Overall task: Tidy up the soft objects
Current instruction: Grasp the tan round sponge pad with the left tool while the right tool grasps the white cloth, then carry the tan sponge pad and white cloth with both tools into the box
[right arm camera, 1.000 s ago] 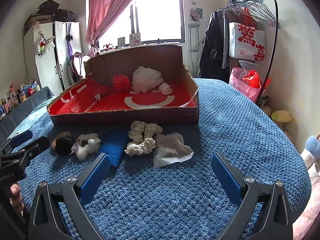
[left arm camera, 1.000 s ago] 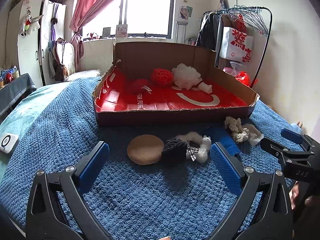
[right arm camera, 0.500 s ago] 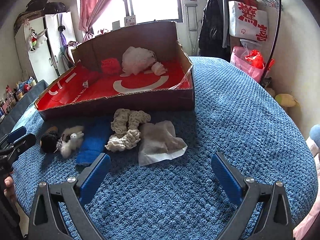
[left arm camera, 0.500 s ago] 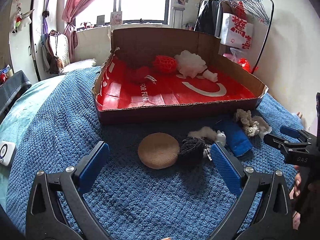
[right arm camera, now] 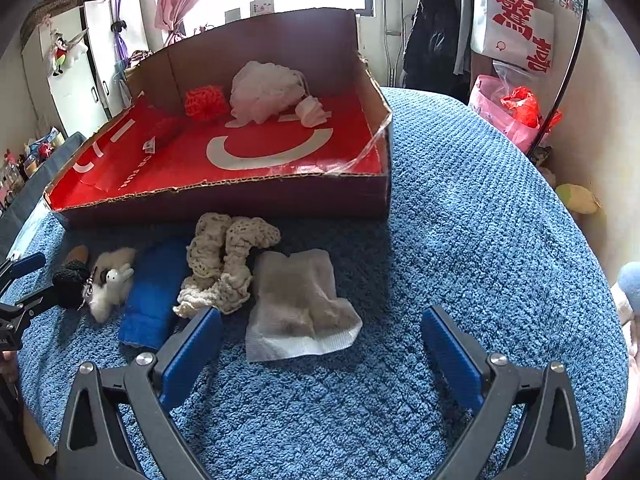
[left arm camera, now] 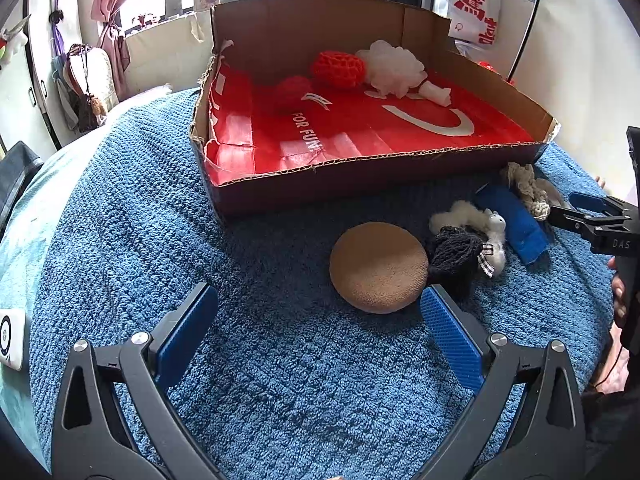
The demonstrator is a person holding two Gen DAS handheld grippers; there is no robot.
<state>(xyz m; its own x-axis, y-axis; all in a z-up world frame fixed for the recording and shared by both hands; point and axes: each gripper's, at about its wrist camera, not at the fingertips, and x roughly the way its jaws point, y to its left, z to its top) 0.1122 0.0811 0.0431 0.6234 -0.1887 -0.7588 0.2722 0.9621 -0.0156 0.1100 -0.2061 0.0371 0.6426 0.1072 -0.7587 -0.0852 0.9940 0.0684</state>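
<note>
A red-lined cardboard box [left arm camera: 360,178] [right arm camera: 224,202] lies on the blue blanket, holding a red knit piece [left arm camera: 338,68], a white pouf [left arm camera: 394,67] and a small white wad [left arm camera: 436,94]. In front of it lie a tan round sponge [left arm camera: 378,266], a black yarn ball [left arm camera: 454,252], a white plush animal [right arm camera: 110,280], a blue cloth [right arm camera: 154,294], a cream crochet piece [right arm camera: 226,260] and a white cloth [right arm camera: 300,306]. My left gripper [left arm camera: 316,330] is open, just short of the sponge. My right gripper [right arm camera: 320,344] is open over the white cloth's near edge.
A white device [left arm camera: 10,338] rests at the blanket's left edge. A clothes rack with a white bag [right arm camera: 514,28] and a pink bag [right arm camera: 506,114] stands at the right wall. White cupboards [right arm camera: 86,64] stand far left. The bed edge curves away on the right.
Both grippers have moved forward and lower toward the soft things; the sponge and the white cloth now sit closer to the fingers. Both stay open. Nothing has been picked up.
</note>
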